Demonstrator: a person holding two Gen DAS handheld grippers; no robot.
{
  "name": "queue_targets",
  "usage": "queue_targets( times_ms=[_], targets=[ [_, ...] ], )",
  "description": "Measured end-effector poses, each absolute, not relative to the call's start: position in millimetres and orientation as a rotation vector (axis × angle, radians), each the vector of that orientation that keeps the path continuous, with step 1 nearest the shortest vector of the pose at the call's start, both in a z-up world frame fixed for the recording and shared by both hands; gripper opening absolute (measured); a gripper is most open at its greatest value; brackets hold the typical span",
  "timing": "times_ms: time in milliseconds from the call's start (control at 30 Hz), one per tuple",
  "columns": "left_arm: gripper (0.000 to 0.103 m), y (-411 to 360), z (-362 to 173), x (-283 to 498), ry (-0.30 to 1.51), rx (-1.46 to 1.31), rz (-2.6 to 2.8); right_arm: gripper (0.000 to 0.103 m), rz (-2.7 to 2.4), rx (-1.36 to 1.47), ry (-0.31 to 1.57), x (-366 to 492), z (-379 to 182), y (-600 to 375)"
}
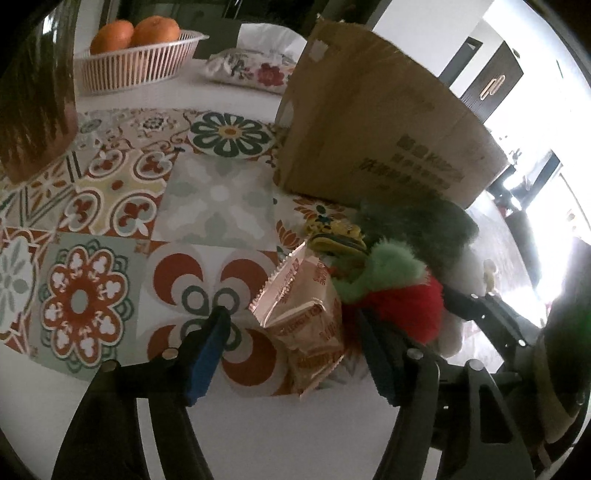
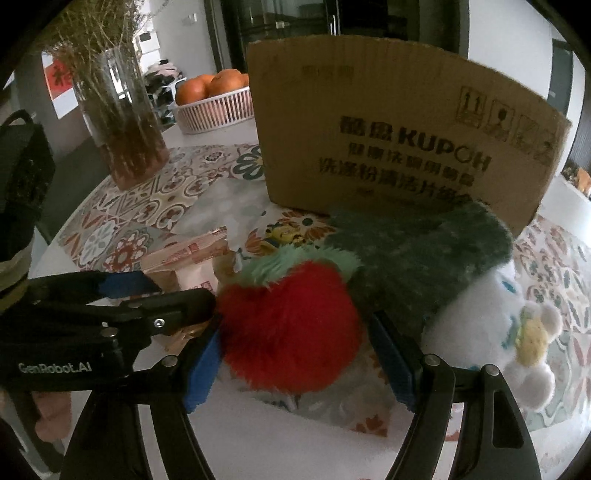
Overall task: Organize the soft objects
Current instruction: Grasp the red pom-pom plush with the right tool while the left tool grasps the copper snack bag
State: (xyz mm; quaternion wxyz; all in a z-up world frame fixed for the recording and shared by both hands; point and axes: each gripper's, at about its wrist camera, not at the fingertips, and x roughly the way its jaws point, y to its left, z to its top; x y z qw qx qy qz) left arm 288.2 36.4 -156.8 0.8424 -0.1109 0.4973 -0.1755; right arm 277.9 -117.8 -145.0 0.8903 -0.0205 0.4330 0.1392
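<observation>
— What do you have under the right gripper (image 2: pixel 295 354)?

— I see its two blue pads (image 2: pixel 201 365) spread wide on either side of one red plush strawberry (image 2: pixel 291 328) with a green tuft. The left pad looks to touch the fur; the right pad stands just apart, so I call it open around the toy, not pinching it.

— And the left gripper (image 1: pixel 291 350)?

— Also spread. One snack packet (image 1: pixel 306 314), pinkish with a crimped seal, lies between its fingers, closer to the right one; I cannot tell whether either pad touches it. From the right wrist view, that gripper reaches in from the left, beside the strawberry.

— Count the soft things for me.

— I count one strawberry, one dark green fuzzy piece (image 2: pixel 417 258) lying across one white plush toy (image 2: pixel 509 332) with a yellow-centred flower, and one small yellow cartoon figure (image 1: pixel 334 230) behind the packet. All sit near the front edge of the table (image 1: pixel 258 424), on its patterned cloth (image 1: pixel 207 206).

— Anything else?

— One cardboard box (image 2: pixel 388 129) stands upright just behind the pile. Toward the far edge I see one white basket (image 1: pixel 136 61) with two oranges (image 1: pixel 135 31), one floral cushion (image 1: pixel 251 66), and one glass vase (image 2: pixel 122 122) of dried stems.
</observation>
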Motion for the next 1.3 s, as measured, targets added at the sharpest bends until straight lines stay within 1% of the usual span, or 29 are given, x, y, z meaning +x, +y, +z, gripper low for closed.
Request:
queue_targets(
  times_ms=[100, 167, 267, 333, 367, 400, 533, 567, 600, 633, 967, 1300],
  targets=[
    [0.059, 36.1, -162.8, 294.3, 1.068, -0.26, -0.367, 0.077, 0.287, -0.04, 0.899, 283.2, -148.4, -117.2],
    [0.057, 35.7, -163.9, 295.9, 1.062, -0.275, -0.369, 0.077, 0.292, -0.038, 0.894, 286.1, -149.7, -116.4],
    [0.048, 33.8, -165.4, 300.6, 1.071, -0.295, -0.381, 0.076, 0.297, -0.046, 0.889, 288.1, -152.0, -113.9],
    [0.045, 33.0, -166.9, 302.4, 1.072, -0.306, -0.384, 0.075, 0.296, -0.053, 0.885, 289.3, -153.3, -113.4],
    [0.042, 32.9, -168.0, 302.7, 1.072, -0.314, -0.389, 0.073, 0.297, -0.051, 0.885, 289.7, -153.5, -113.6],
    [0.041, 33.0, -168.0, 303.6, 1.074, -0.321, -0.393, 0.071, 0.298, -0.046, 0.884, 290.0, -153.6, -114.0],
    [0.039, 32.0, -169.2, 303.0, 1.069, -0.329, -0.401, 0.059, 0.295, -0.053, 0.876, 290.1, -154.7, -113.3],
    [0.038, 31.4, -168.9, 302.4, 1.066, -0.325, -0.4, 0.05, 0.3, -0.057, 0.873, 289.8, -154.9, -113.1],
    [0.038, 30.7, -168.5, 301.6, 1.063, -0.321, -0.4, 0.045, 0.306, -0.057, 0.874, 289.8, -155.0, -113.3],
    [0.038, 30.3, -168.1, 301.0, 1.06, -0.317, -0.398, 0.042, 0.313, -0.057, 0.877, 290.1, -155.8, -113.1],
    [0.036, 29.2, -159.7, 288.5, 1.025, -0.262, -0.36, 0.04, 0.286, -0.053, 0.847, 279.8, -148.1, -120.8],
    [0.035, 23.1, -134.3, 269.2, 0.945, -0.159, -0.329, 0.039, 0.266, -0.002, 0.817, 264.9, -132.5, -132.2]
  ],
)
